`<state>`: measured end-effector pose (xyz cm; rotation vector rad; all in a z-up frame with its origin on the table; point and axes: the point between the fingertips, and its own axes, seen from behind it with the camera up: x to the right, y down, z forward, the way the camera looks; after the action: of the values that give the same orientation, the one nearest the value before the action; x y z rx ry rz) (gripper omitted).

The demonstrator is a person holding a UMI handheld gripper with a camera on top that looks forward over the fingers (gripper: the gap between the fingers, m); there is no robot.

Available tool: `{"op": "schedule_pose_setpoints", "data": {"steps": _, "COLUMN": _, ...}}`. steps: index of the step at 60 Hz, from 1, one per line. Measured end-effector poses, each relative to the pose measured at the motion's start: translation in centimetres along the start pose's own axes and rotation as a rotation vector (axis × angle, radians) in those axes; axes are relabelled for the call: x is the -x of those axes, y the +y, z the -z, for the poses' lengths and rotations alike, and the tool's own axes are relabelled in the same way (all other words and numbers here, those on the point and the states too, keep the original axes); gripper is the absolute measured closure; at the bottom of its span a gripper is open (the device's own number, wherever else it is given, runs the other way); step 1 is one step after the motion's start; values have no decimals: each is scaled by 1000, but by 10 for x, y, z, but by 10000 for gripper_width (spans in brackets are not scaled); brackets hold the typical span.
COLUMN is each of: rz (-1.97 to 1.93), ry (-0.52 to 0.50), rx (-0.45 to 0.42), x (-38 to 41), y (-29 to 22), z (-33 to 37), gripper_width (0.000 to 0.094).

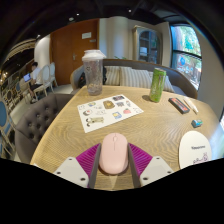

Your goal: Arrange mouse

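Observation:
A pale pink mouse [114,152] sits between my gripper's [114,147] two fingers, with both pink pads [91,159] against its sides. The gripper is shut on the mouse and holds it above the near edge of a round wooden table [60,128]. The mouse's front end points away from me, toward the middle of the table.
On the table lie a printed sheet [108,112] ahead, a white card [196,152] to the right, a small teal item [197,123] and a dark case [179,104]. A clear tumbler [93,72] and a green bottle [157,84] stand at the far side. A grey chair [33,115] is at the left.

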<state>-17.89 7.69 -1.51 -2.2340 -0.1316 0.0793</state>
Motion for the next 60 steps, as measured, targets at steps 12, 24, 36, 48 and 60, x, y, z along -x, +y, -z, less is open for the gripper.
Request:
{"op": "schedule_pose_setpoints", "data": {"steps": 12, "rz": 49, "ry": -41, "rx": -26, "x": 0, "y": -4, "z": 14, "gripper_width": 531}}
{"op": "schedule_pose_setpoints", "data": {"steps": 24, "rz": 79, "ry": -40, "rx": -364, "x": -51, "y": -118, "z": 129, "gripper_width": 530}}
{"op": "schedule_pose_setpoints", "data": {"steps": 36, "rz": 13, "ry": 137, "rx": -357, "x": -206, "y": -120, "z": 168, "gripper_width": 534}}
{"op": "schedule_pose_setpoints", "data": {"steps": 48, "rz": -88, "ry": 173, "rx": -99, "x": -290, "y": -13, "z": 95, "gripper_width": 533}}
{"op": "schedule_pose_setpoints", "data": {"steps": 60, "rz": -101, "ry": 129, "rx": 25, "x": -291, "y": 40, "z": 60, "gripper_width": 528}}
